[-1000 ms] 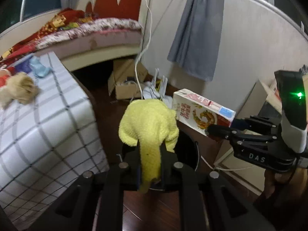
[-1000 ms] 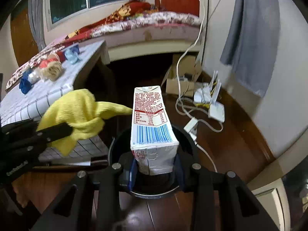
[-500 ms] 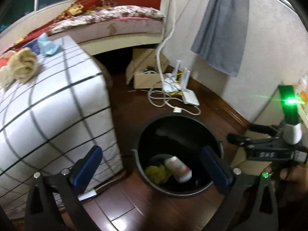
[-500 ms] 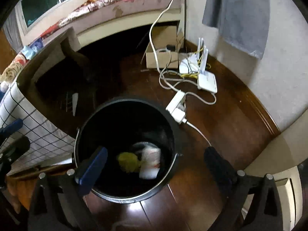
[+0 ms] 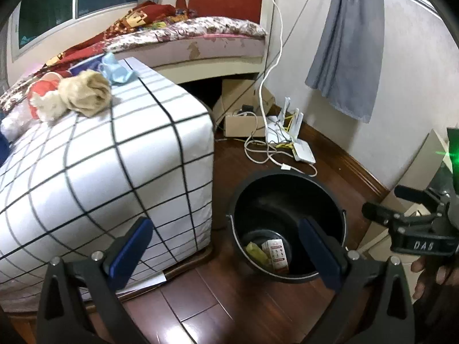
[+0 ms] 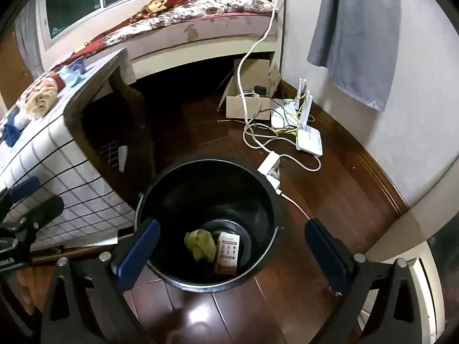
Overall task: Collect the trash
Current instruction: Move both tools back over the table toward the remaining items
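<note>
Boxy carton (image 6: 227,253), crumpled yellow cloth (image 6: 200,243) in round bucket (image 6: 160,189).

The right gripper (image 6: 229,246) hangs over the black bucket (image 6: 266,189), its 2 blue-padded fingers (image 6: 137,249) spread wide and holding nothing. At the bucket's bottom, a yellow cloth (image 6: 200,242) lies touching a milk carton (image 6: 228,253).
</note>
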A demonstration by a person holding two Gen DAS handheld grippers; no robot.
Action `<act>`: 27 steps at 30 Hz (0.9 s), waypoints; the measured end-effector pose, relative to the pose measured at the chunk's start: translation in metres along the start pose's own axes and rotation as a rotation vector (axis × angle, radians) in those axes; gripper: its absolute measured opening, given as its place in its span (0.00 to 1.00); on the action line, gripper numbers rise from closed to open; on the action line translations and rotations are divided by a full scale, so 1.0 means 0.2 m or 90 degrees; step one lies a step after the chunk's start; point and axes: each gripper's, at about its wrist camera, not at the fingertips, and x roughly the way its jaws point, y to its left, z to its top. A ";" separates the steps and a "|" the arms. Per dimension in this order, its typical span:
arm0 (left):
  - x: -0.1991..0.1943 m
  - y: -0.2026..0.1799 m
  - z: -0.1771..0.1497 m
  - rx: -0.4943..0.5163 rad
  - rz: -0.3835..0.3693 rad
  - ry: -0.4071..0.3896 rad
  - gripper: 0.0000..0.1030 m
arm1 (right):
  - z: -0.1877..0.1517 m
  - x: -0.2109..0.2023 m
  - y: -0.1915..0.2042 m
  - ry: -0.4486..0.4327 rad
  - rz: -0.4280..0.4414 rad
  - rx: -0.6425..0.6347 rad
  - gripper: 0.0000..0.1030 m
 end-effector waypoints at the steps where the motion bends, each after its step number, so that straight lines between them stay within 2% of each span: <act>1: -0.02 0.01 0.00 -0.001 0.001 -0.004 0.99 | 0.00 -0.01 0.01 -0.003 0.002 -0.001 0.99; 12: -0.17 0.11 0.01 -0.013 0.038 -0.026 0.99 | 0.01 -0.17 0.20 -0.051 0.014 -0.025 0.99; 14: -0.20 0.17 0.00 -0.026 0.039 -0.029 0.99 | 0.02 -0.20 0.24 -0.060 0.021 -0.033 0.99; 27: -0.38 0.47 -0.04 -0.076 0.118 -0.069 0.99 | 0.11 -0.27 0.58 -0.106 0.078 -0.097 0.99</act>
